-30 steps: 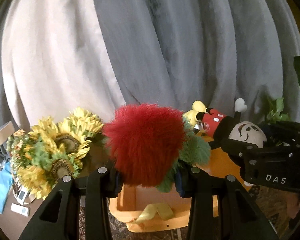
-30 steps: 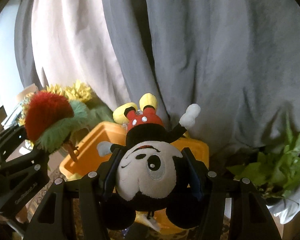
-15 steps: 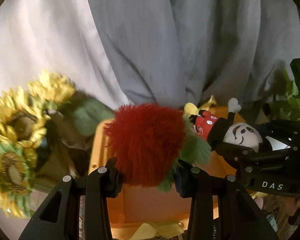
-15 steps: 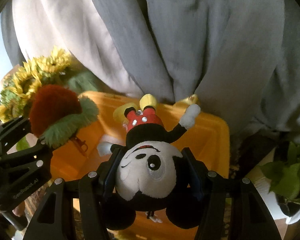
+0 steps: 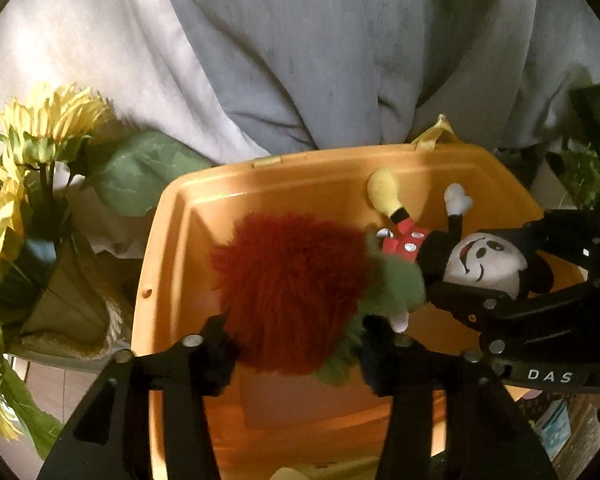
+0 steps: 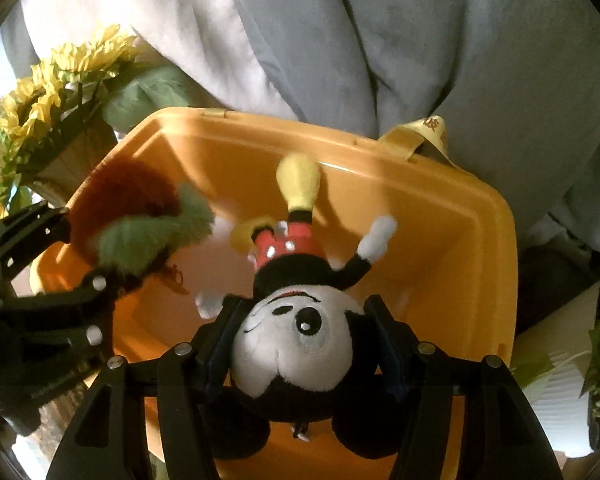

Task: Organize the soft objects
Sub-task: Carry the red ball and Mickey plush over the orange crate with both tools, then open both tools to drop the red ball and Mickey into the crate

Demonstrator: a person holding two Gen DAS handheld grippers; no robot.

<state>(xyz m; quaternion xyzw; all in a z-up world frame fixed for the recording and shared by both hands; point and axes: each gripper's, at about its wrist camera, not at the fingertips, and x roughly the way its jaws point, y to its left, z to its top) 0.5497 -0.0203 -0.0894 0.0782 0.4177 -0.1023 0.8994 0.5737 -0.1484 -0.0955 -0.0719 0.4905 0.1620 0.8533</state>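
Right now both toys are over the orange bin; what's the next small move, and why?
Probably just let both claws finish opening. The red furry plush in the left claw and the mouse doll in the right claw hang inside the orange bin, jaws already opening, so they should drop in.

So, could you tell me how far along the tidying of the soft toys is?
Done: both toys are over the orange bin. In hand: the left gripper is opening around the red fuzzy toy; the right gripper is opening around the mouse plush. Left: both must drop in.
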